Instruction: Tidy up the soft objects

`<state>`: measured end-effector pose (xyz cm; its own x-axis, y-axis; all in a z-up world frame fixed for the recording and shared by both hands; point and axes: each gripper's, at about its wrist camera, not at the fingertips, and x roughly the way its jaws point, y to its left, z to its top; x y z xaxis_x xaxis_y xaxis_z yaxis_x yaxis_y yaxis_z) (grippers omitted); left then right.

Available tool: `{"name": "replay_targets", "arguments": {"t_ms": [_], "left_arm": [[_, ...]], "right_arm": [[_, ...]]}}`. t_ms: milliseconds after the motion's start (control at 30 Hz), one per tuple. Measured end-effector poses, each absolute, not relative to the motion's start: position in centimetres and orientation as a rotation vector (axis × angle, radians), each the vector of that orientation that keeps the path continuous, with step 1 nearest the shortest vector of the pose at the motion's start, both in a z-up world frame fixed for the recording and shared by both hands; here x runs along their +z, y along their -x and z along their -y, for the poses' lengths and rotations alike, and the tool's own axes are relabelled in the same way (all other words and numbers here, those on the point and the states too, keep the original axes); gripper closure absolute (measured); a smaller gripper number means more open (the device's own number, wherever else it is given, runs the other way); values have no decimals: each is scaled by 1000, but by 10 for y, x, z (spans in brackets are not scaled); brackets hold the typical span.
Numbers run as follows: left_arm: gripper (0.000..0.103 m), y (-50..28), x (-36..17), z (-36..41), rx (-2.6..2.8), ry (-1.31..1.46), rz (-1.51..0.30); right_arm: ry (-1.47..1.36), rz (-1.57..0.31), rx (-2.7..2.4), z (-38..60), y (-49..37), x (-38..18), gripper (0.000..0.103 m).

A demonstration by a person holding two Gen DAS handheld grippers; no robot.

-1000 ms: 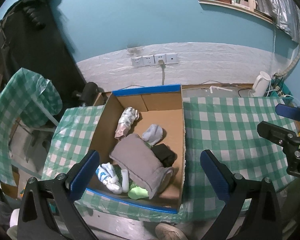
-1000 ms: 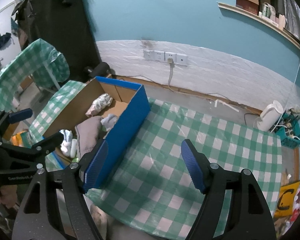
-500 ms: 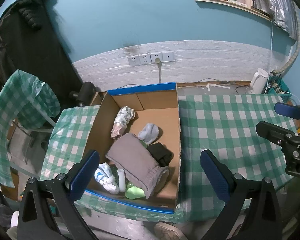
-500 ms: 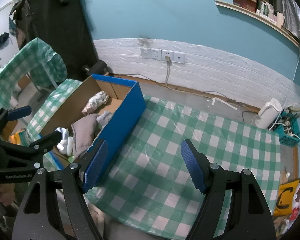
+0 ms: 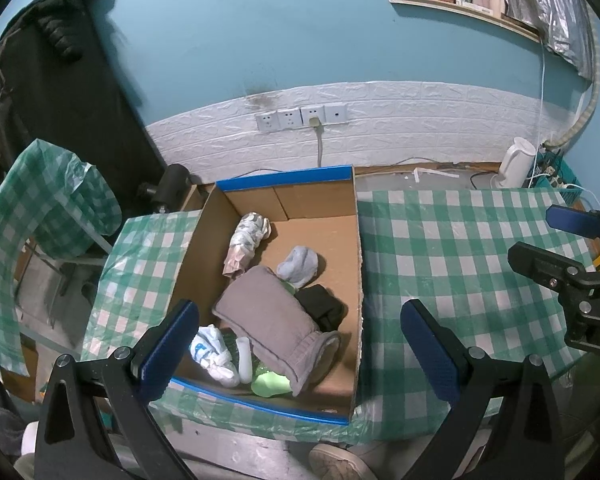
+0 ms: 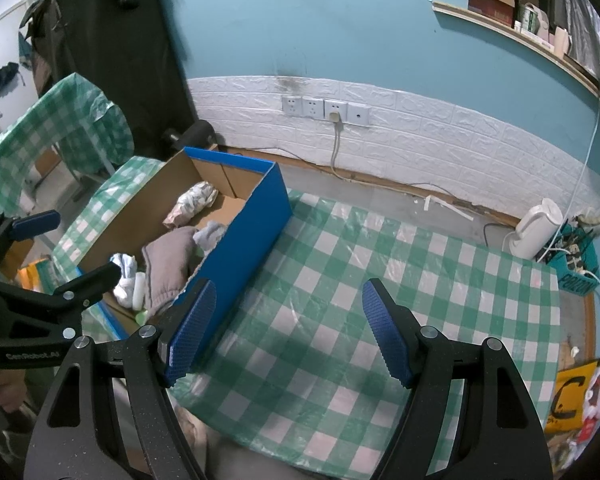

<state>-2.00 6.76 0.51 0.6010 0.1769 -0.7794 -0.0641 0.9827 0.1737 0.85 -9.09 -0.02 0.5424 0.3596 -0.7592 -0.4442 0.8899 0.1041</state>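
A cardboard box (image 5: 358,264) with blue outer walls (image 6: 252,236) sits on the left part of a green-checked table (image 6: 380,280). Inside lie a grey folded garment (image 5: 272,320), a patterned roll (image 5: 247,240), a pale blue sock (image 5: 300,266), a black piece (image 5: 320,306), a white-and-blue cloth (image 5: 212,354) and a green item (image 5: 270,384). My left gripper (image 5: 300,308) hangs open above the box's near end, holding nothing. My right gripper (image 6: 288,292) stands open over the bare cloth to the right of the box. Each gripper shows in the other's view: left (image 6: 72,248), right (image 5: 552,240).
A white kettle (image 5: 516,160) and a blue basket of cables (image 6: 576,256) stand on the floor at the far right by the wall. A chair draped in checked plastic (image 5: 48,200) is left of the table. A shoe (image 5: 340,462) shows below the near edge.
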Motion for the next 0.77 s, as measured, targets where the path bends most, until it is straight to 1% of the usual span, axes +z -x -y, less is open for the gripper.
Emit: {"name": "replay_targets", "arguments": {"t_ms": [767], "left_arm": [[2, 20, 5, -68, 144, -138, -920]], "right_arm": [[107, -876, 477, 92, -9, 0, 28]]}}
